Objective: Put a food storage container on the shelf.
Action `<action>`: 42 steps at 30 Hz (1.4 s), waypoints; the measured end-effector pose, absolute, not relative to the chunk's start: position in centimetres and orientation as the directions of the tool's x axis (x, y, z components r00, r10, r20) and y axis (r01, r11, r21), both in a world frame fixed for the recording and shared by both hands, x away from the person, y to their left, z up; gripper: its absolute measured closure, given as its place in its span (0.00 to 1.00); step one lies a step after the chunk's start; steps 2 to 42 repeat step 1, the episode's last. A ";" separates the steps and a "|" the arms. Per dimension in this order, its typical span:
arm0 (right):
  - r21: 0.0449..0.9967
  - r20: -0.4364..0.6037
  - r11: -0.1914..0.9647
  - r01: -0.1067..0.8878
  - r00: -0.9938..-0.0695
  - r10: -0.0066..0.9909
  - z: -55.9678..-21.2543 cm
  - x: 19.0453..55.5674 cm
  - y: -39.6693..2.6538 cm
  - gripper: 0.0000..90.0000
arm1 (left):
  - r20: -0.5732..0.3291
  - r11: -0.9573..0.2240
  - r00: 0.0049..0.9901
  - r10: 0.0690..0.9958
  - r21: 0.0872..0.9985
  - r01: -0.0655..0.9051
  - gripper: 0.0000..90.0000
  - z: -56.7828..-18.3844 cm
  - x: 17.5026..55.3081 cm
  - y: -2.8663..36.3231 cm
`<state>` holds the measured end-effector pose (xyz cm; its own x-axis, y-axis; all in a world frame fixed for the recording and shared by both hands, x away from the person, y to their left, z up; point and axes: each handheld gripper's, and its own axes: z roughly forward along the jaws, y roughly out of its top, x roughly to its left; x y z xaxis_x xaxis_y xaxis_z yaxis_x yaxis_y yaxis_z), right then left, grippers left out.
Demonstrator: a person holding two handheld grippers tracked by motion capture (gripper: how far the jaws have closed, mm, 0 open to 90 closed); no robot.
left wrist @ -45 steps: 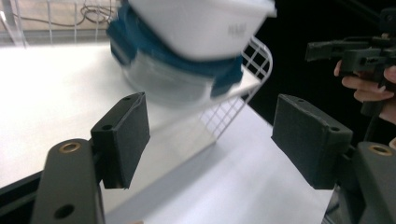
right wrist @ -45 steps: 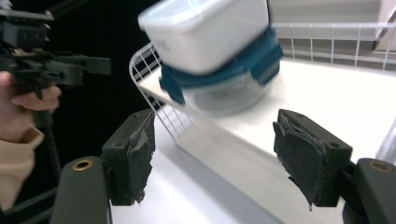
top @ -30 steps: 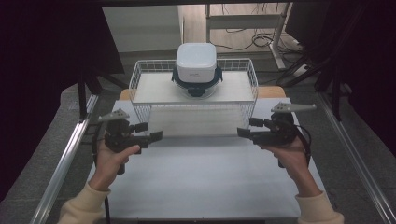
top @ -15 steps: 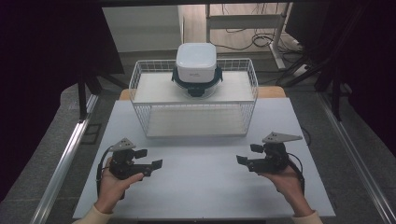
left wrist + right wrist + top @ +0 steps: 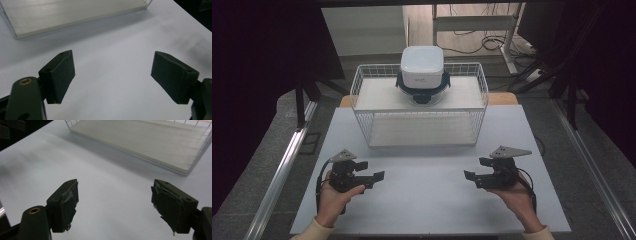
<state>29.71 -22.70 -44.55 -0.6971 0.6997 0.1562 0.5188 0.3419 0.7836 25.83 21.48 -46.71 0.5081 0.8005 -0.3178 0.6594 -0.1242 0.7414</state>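
My left gripper (image 5: 371,170) rests low over the white table (image 5: 427,205) at the near left, its jaws wide apart and pointing right. In the left gripper view the left gripper (image 5: 112,75) has only bare tabletop between its pads. My right gripper (image 5: 476,168) sits at the near right, pointing left, open too. The right gripper (image 5: 113,202) has worn pads; its jaws have just been opening a little, with nothing between them. A white wire basket (image 5: 362,112) stands at the back centre. On its upper board sits a white box (image 5: 422,67) with dark blue clips.
The basket's lower board (image 5: 150,142) lies ahead of both grippers. Metal rails (image 5: 282,170) run along the table's left and right sides. Cables (image 5: 472,40) lie on the floor behind the table. Dark screens flank the scene.
Both hands have dropped from in front of the basket to the near part of the table, pulling back toward the person. Over the last half second they have kept still.
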 end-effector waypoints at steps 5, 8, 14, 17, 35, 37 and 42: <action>0.784 0.152 0.342 0.518 -0.694 0.703 -44.6 29.8 -22.7 0.22 | -0.309 -0.126 0.503 0.807 0.742 0.659 0.21 -46.8 25.9 21.7; 0.784 0.152 0.342 0.518 -0.694 0.703 -44.6 29.8 -22.7 0.22 | -0.309 -0.126 0.503 0.807 0.742 0.659 0.21 -46.8 25.9 21.7; 0.784 0.152 0.342 0.518 -0.694 0.703 -44.6 29.8 -22.7 0.22 | -0.309 -0.126 0.503 0.807 0.742 0.659 0.21 -46.8 25.9 21.7; 0.784 0.152 0.342 0.518 -0.694 0.703 -44.6 29.8 -22.7 0.22 | -0.309 -0.126 0.503 0.807 0.742 0.659 0.21 -46.8 25.9 21.7; 0.784 0.152 0.342 0.518 -0.694 0.703 -44.6 29.8 -22.7 0.22 | -0.309 -0.126 0.503 0.807 0.742 0.659 0.21 -46.8 25.9 21.7; 0.784 0.152 0.342 0.518 -0.694 0.703 -44.6 29.8 -22.7 0.22 | -0.309 -0.126 0.503 0.807 0.742 0.659 0.21 -46.8 25.9 21.7; 0.784 0.152 0.342 0.518 -0.694 0.703 -44.6 29.8 -22.7 0.22 | -0.309 -0.126 0.503 0.807 0.742 0.659 0.21 -46.8 25.9 21.7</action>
